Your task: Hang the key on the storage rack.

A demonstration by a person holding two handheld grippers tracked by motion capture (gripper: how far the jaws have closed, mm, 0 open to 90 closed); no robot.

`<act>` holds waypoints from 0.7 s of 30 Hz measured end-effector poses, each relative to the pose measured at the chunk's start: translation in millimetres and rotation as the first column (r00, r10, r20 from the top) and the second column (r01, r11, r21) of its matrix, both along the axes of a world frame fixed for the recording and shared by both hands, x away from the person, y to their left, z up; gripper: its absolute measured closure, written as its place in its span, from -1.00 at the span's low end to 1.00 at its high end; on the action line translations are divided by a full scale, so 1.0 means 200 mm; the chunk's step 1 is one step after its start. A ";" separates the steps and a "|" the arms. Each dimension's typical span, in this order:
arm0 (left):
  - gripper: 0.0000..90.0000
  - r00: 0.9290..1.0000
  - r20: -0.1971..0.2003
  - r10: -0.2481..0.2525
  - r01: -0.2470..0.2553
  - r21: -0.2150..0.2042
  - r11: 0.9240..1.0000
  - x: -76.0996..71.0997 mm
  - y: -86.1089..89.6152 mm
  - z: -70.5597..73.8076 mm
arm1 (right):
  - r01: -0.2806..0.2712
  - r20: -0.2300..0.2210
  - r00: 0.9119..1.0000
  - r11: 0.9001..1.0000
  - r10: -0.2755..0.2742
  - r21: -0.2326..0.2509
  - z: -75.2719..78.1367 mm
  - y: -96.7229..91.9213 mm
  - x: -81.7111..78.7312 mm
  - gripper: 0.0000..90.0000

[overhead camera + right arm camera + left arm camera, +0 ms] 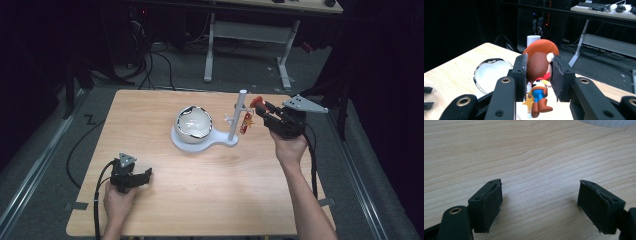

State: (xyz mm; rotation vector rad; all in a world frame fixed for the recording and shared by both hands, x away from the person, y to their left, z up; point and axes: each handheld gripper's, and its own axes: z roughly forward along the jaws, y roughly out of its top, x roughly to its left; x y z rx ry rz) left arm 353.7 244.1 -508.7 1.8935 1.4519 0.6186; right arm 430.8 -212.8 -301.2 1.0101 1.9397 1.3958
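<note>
Pinching the cowboy figure (pixel 537 75) by its head beside the post (pixel 237 116), the right gripper (pixel 539 72) holds something light, rigid, likely slippery; left gripper (pixel 540 200) rests wide open on the counter (pixel 200 190).

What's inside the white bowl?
From the high view the white bowl looks empty: only its shiny pale inside shows. In the right gripper view, the right gripper and the cowboy toy it holds cover part of the bowl.
</note>
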 end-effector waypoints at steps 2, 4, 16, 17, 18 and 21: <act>-0.55 1.000 0.000 0.000 0.000 0.000 1.000 0.00 0.00 0.00 | 0.004 -0.003 1.000 1.000 -0.004 0.000 0.00 -0.01 0.01 0.50; -0.55 1.000 0.000 0.000 0.000 0.000 1.000 0.00 0.00 0.00 | 0.014 -0.011 1.000 1.000 -0.014 0.005 -0.01 -0.01 0.02 0.50; -0.55 1.000 0.000 0.000 0.000 0.000 1.000 0.00 0.00 0.00 | 0.024 -0.027 0.999 1.000 -0.024 0.005 -0.02 -0.02 0.05 0.50; -0.55 1.000 -0.001 0.000 0.000 0.000 1.000 0.00 0.00 0.00 | 0.022 -0.026 0.999 1.000 -0.022 0.003 -0.03 -0.01 0.06 0.50; -0.55 1.000 -0.001 0.000 0.000 0.000 1.000 0.00 0.00 0.00 | 0.022 -0.028 0.999 1.000 -0.022 0.005 -0.03 -0.01 0.06 0.50; -0.54 1.000 0.000 0.000 0.000 -0.001 1.000 0.00 0.00 0.00 | 0.023 -0.029 0.999 1.000 -0.023 0.000 -0.04 -0.01 0.06 0.50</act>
